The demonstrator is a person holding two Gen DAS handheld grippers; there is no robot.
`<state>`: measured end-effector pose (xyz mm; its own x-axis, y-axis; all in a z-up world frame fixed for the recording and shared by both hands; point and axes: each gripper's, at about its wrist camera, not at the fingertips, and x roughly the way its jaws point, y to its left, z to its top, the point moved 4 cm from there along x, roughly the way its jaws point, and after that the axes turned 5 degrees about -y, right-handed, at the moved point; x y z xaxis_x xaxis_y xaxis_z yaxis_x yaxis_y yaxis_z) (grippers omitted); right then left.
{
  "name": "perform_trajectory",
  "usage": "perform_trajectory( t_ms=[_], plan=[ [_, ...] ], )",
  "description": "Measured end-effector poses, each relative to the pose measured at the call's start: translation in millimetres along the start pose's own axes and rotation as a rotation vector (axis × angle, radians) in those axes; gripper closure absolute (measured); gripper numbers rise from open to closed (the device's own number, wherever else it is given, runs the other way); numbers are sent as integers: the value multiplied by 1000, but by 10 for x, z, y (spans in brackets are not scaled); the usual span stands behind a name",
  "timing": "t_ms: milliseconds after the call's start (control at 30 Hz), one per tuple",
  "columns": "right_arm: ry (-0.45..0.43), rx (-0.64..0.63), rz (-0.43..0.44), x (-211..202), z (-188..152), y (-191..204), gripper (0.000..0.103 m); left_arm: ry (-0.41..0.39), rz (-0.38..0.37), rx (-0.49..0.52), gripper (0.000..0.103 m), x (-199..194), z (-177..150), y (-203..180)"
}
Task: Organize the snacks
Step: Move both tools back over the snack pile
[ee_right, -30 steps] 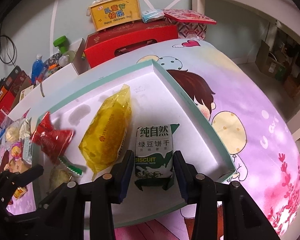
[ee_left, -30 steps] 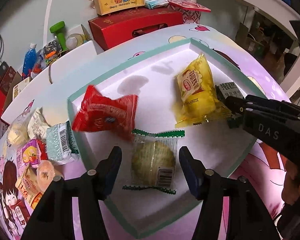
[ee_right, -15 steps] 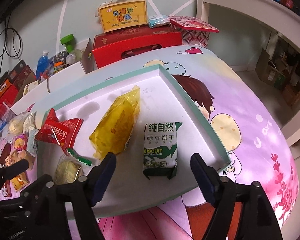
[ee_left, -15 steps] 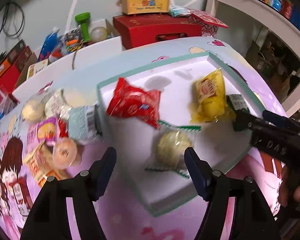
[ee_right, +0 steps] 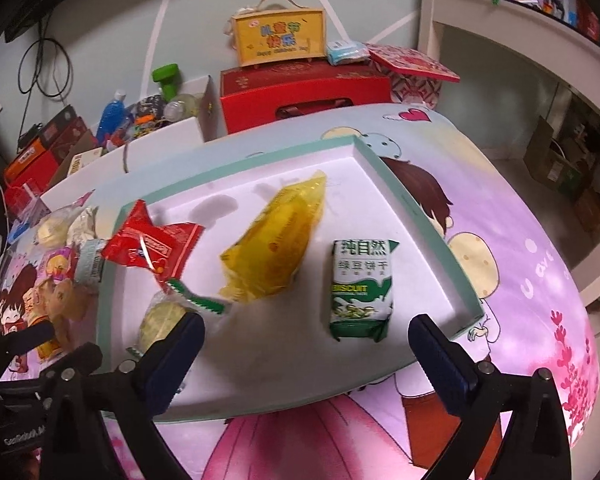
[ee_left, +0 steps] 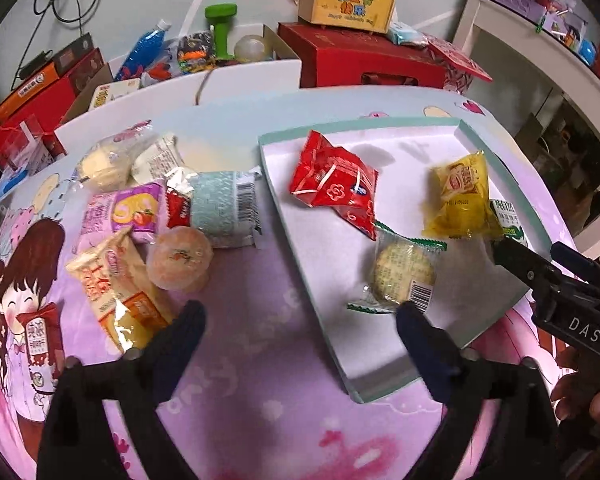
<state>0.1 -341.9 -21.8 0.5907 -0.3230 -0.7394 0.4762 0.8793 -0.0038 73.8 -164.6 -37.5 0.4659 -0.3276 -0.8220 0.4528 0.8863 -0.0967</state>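
Snacks lie in two groups on my pink cartoon-printed tablecloth (ee_left: 260, 344): four sit inside the shallow white tray with a mint-green rim (ee_left: 352, 394), and the rest are heaped on the cloth to its left. In the tray I see a crinkled red foil packet (ee_left: 334, 184), a yellow plastic pouch (ee_left: 462, 196), a round pale cookie in clear wrap with green serrated ends (ee_left: 402, 272), and a green-and-white biscuit pack (ee_right: 360, 286) standing apart toward the right wall.

My left gripper (ee_left: 300, 334) hangs over the bare cloth at the tray's near-left rim. Its jaws are opening, spread wide, with nothing between them; the right fingertip (ee_left: 416, 324) overlaps the cookie wrapper's corner in the left view, though I cannot tell whether it touches. The left fingertip sits just beside an orange-and-cream wrapper (ee_left: 116, 292) in the loose heap, next to a round peach-coloured bun in clear wrap (ee_left: 180, 258) and a pale mint packet with a barcode (ee_left: 224, 212).

My right gripper (ee_right: 306, 338) is over the tray's near edge, jaws opening and set very wide. The biscuit pack lies flat between the two fingers, clear of both pads, so I am gripping nothing with either claw.
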Motion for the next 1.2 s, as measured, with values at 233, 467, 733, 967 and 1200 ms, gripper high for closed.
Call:
perform_trajectory(
  t_ms=[233, 467, 733, 967, 1200],
  plan=[
    [-35, 7, 11, -55, 19, 92, 0, -47, -17, -65, 4, -131, -2, 246],
    [-44, 9, 3, -88, 38, 215, 0, -83, 3, -113, 1, -239, -85, 547],
    [-98, -27, 108, -241, 84, 640, 0, -85, 91, -161, 1, -411, -141, 1088],
    [-128, -118, 207, -364, 79, 1232, 0, -46, 226, -208, 1, -504, -230, 1691],
    [-92, -226, 226, -304, -17, 1743, 1, -32, 218, -325, 1, -494, -354, 2106]
  ],
)
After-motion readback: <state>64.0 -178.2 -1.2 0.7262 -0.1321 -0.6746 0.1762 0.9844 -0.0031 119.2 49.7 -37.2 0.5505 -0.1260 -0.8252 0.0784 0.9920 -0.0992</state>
